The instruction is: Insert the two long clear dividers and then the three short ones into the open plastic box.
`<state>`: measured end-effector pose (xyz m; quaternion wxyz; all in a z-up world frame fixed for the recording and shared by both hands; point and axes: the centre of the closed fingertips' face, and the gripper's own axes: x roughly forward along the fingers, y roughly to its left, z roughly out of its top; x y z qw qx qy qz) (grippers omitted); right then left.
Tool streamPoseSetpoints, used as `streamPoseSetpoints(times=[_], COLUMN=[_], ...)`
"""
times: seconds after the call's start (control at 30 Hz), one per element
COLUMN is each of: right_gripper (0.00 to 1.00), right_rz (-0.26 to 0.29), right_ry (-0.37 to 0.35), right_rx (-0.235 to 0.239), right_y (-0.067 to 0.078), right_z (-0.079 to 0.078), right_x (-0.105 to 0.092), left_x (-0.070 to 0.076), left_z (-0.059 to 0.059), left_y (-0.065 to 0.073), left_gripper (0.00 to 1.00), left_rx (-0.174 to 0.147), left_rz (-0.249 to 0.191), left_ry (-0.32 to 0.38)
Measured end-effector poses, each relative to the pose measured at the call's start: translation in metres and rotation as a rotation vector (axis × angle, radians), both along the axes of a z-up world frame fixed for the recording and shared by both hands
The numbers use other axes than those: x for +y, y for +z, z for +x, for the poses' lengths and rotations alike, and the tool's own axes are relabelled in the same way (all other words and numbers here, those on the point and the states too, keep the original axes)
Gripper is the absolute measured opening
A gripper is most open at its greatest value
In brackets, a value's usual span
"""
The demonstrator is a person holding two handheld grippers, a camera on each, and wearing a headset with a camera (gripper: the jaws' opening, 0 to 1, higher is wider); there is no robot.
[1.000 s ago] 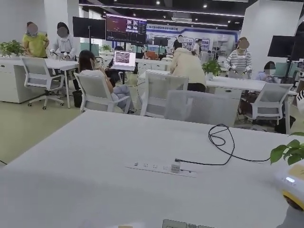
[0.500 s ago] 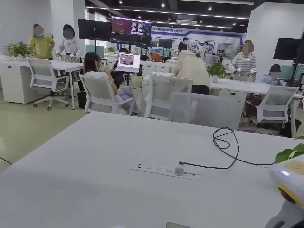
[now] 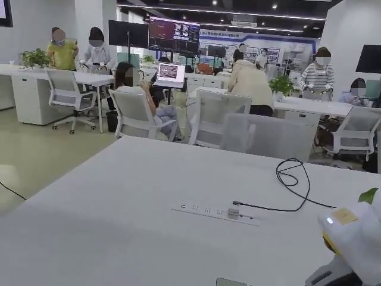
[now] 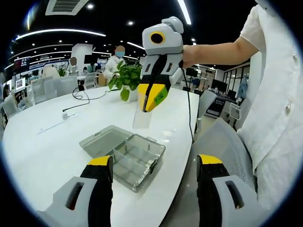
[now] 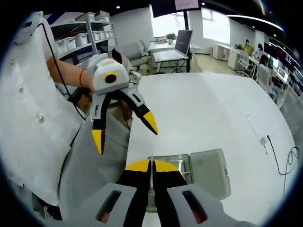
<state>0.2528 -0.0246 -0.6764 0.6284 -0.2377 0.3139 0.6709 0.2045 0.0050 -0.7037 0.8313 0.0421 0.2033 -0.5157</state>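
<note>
Box (image 4: 124, 158) open | right tongs (image 4: 150, 105) clenched on seemingly clear divider (image 4: 141, 121) | left tongs (image 4: 155, 161) released

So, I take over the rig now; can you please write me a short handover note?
Left hand-held gripper: open, empty, beside the bench edge.
Right hand-held gripper: shut on a clear divider, held above the open plastic box.
Box on the white bench, lid folded back.
Done: some dividers seem seated, count unclear.
To do: seat the held divider, then the rest.
</note>
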Motion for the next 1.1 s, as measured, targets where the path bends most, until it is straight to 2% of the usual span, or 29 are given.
streamPoseSetpoints(times=[0.1,0.33,0.43,0.6,0.8,1.1], right_gripper=[0.03,0.03,0.03,0.03,0.03,0.03], right_rz=[0.003,-0.01,-0.012,-0.024,-0.038,-0.047], right_ry=[-0.032,-0.048,-0.06,-0.068,-0.073,-0.076], right_rx=[0.004,0.004,0.014,0.014,0.027,0.022], right_y=[-0.015,-0.046,-0.055,-0.068,-0.08,-0.088], right_z=[0.008,0.017,0.021,0.026,0.025,0.026], right_x=[0.004,0.013,0.015,0.016,0.016,0.014], left_x=[0.004,0.012,0.014,0.014,0.013,0.013], left_z=[0.002,0.004,0.005,0.006,0.003,0.003], left_y=[-0.005,-0.018,-0.021,-0.025,-0.028,-0.029], left_gripper=[0.85,0.91,0.95,1.0,1.0,1.0], left_rx=[0.004,0.045,0.055,0.077,0.085,0.099], left_rz=[0.008,0.009,0.011,0.004,0.012,0.001], left_ry=[0.018,0.038,0.045,0.055,0.044,0.052])
